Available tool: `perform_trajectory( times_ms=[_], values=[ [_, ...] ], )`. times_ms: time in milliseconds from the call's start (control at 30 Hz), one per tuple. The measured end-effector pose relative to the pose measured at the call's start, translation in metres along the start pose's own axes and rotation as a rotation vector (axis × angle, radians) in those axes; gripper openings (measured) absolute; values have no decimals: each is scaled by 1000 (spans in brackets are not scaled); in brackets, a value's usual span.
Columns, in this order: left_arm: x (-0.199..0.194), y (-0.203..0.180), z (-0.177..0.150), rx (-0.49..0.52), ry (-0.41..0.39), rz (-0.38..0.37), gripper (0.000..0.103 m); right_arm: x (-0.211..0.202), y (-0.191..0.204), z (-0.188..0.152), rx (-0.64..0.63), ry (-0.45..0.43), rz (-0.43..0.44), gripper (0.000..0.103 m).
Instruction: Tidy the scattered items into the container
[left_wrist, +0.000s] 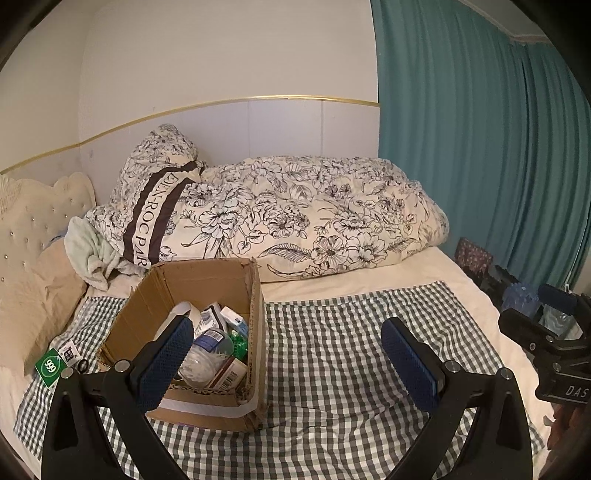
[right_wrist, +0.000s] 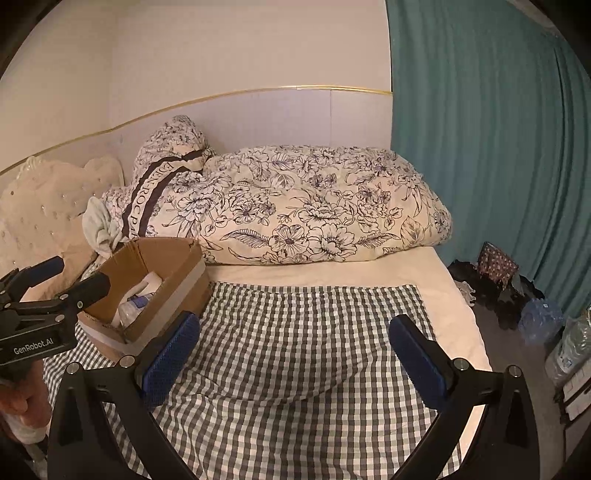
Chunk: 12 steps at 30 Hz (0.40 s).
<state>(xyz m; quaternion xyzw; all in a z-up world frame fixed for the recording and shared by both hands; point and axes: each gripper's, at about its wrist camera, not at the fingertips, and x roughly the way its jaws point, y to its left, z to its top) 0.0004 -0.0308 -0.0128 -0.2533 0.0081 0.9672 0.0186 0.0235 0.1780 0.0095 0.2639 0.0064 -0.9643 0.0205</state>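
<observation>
An open cardboard box stands on the checked cloth on the bed, left of centre. It holds a plastic bottle, a tape roll and several small packets. A green "999" packet and a small dark sachet lie on the cloth left of the box. My left gripper is open and empty, its left finger in front of the box. My right gripper is open and empty over bare cloth, right of the box.
A rolled floral duvet and a pillow lie behind the box by the wall. A padded headboard is at the left. A teal curtain hangs at the right, with bags and water bottles on the floor.
</observation>
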Motion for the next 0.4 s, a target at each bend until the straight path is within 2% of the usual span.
perform_trajectory(
  times_ms=[400],
  values=[
    [1, 0, 0, -5, 3, 0, 103, 2, -4, -4, 11, 11, -4, 103]
  ],
)
